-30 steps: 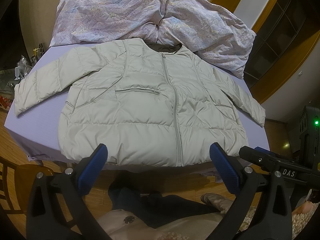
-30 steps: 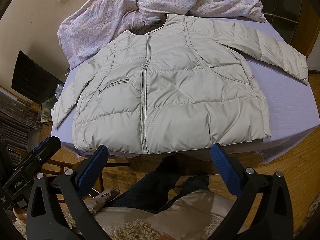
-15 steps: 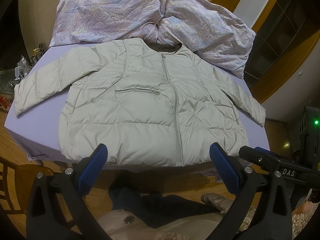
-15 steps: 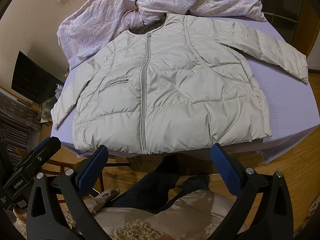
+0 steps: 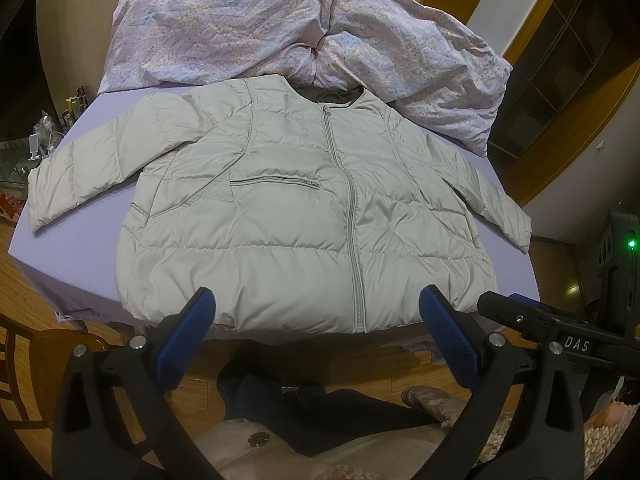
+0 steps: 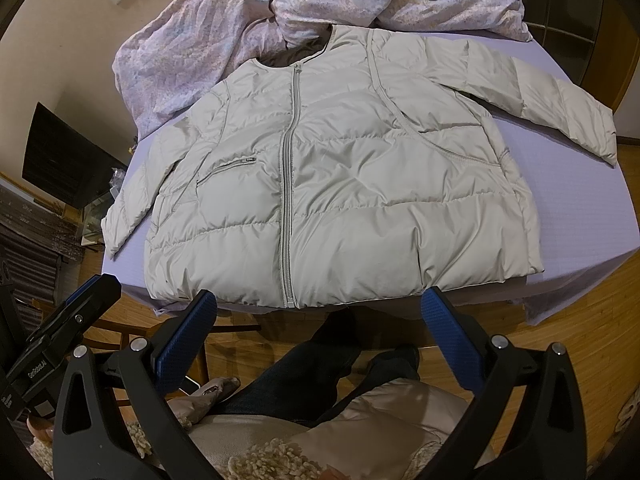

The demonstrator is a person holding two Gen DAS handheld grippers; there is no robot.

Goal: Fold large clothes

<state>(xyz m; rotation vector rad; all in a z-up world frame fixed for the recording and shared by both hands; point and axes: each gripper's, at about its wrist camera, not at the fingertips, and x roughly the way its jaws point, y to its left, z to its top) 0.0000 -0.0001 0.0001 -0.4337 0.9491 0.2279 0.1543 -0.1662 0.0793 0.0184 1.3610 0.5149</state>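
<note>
A home bedroom is shown: a rumpled floral duvet (image 5: 304, 36) beyond the gripper, on a lilac-sheeted bed (image 5: 80, 240), above wooden flooring (image 6: 580, 320).

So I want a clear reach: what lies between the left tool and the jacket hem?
Nothing. In the left wrist view, the open left tool hangs just short of the jacket hem; only floor shows below.

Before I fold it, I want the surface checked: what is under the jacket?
The jacket lies flat on a lilac sheet, its collar against a floral duvet. Whatever lies beneath its body is covered.
</note>
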